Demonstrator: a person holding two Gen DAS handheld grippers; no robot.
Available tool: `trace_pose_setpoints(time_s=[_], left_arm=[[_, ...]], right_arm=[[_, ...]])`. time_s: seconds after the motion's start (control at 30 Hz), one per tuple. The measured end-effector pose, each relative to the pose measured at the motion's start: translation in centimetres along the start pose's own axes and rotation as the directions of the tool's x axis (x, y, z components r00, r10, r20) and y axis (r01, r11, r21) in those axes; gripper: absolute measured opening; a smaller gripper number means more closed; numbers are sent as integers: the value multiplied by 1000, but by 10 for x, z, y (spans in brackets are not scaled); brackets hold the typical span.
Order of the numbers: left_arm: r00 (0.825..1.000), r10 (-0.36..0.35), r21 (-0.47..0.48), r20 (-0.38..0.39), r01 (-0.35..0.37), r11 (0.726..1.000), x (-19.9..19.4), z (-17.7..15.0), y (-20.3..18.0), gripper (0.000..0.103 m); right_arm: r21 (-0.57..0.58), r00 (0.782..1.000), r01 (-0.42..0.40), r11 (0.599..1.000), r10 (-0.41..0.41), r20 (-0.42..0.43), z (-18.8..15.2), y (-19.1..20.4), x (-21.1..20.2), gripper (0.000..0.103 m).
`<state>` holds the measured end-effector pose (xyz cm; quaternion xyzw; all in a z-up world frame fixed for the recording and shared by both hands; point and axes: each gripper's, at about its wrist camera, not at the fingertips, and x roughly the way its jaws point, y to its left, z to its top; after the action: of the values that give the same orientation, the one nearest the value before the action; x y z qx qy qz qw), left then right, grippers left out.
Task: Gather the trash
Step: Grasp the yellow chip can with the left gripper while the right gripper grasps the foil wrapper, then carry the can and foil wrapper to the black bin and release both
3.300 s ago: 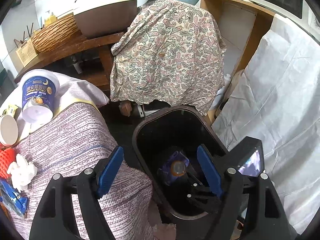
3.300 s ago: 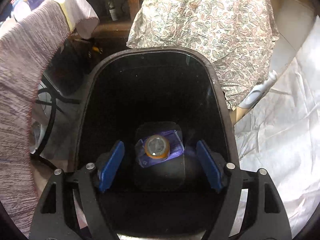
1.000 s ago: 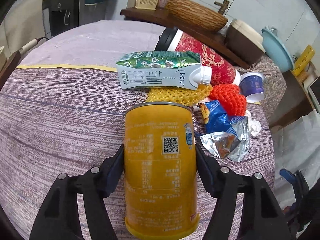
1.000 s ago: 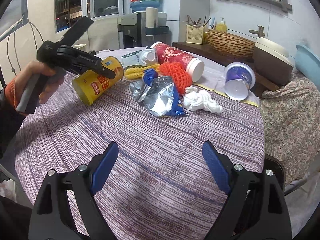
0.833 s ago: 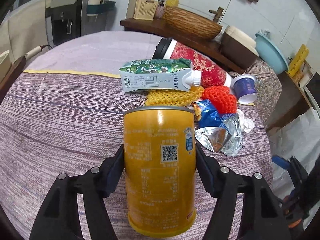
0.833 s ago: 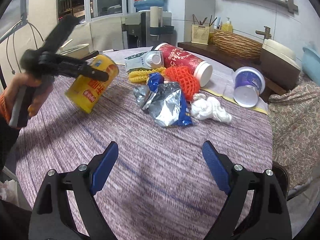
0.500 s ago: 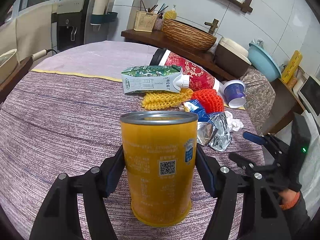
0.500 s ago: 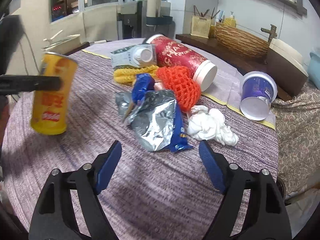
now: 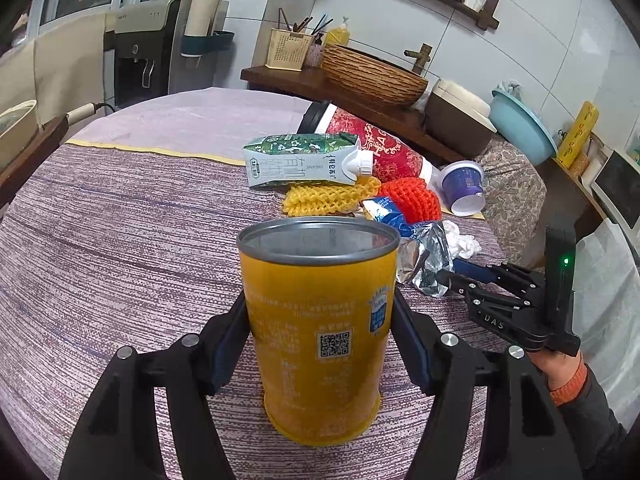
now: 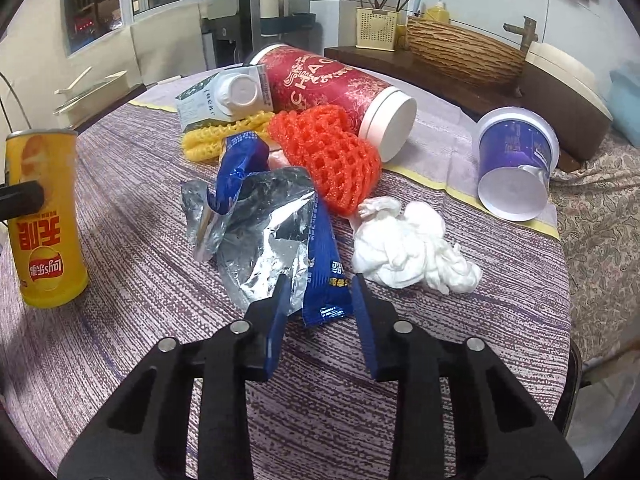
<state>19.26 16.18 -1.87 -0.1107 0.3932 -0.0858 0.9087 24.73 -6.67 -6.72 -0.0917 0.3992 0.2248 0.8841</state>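
Note:
My left gripper [image 9: 320, 320] is shut on a yellow chip can [image 9: 320, 328] and holds it upright, its base at the purple tablecloth [image 9: 120, 240]. The can also shows in the right wrist view [image 10: 44, 216]. My right gripper [image 10: 318, 292] is partly closed, its jaws on either side of the near end of a blue and silver foil wrapper [image 10: 276, 224]; it also shows in the left wrist view [image 9: 460, 276]. Behind lie a crumpled white tissue [image 10: 412, 252], orange foam net [image 10: 328, 160], yellow foam net [image 10: 216, 136], milk carton [image 10: 224, 96], red tube [image 10: 332, 80] and purple cup [image 10: 516, 160].
A wooden counter [image 9: 360, 96] with a woven basket [image 9: 372, 76] and a brown pot [image 9: 456, 116] stands behind the table. A water dispenser [image 9: 148, 48] is at the back left. A paisley cloth [image 10: 600, 216] drapes beyond the table's right edge.
My left gripper has tipped the can from lying to upright and lowered it. My right gripper has moved in to the foil wrapper and its jaws have narrowed around its end.

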Motion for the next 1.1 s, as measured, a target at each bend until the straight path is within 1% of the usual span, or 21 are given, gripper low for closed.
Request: trace_pose_setpoints(time_s=[0.1, 0.17, 0.27, 0.4, 0.5, 0.73, 0.87, 1.1], left_arm=[[1000, -1, -3, 6, 1, 1000, -1, -1, 0, 66], [1000, 0, 2, 11, 0, 1000, -2, -3, 0, 66], [1000, 5, 9, 14, -5, 1000, -3, -4, -2, 66], [1000, 11, 12, 20, -11, 1000, -5, -6, -3, 66], [1000, 9, 2, 23, -9, 1000, -7, -8, -1, 66], [999, 4, -9, 35, -4, 1000, -15, -14, -1, 66], [999, 5, -6, 48, -5, 1000, -20, -17, -5, 66], [997, -28, 23, 69, 26, 999, -30, -18, -28, 66]], right_arm=[[7, 1000, 3, 1000, -3, 12, 0, -2, -2, 24], [12, 1000, 7, 1000, -7, 19, 0, -3, -3, 15], [7, 999, 37, 999, -37, 29, 0, -2, -6, 10], [-14, 998, 45, 999, -45, 39, -2, 2, -7, 8], [-23, 997, 46, 999, -44, 62, -4, 6, -13, 5], [-2, 994, 25, 1000, -25, 103, -14, 5, -35, 5], [3, 991, 18, 1000, -18, 130, -24, 5, -51, 5], [23, 985, 7, 1000, -11, 175, -42, -3, -82, 5]])
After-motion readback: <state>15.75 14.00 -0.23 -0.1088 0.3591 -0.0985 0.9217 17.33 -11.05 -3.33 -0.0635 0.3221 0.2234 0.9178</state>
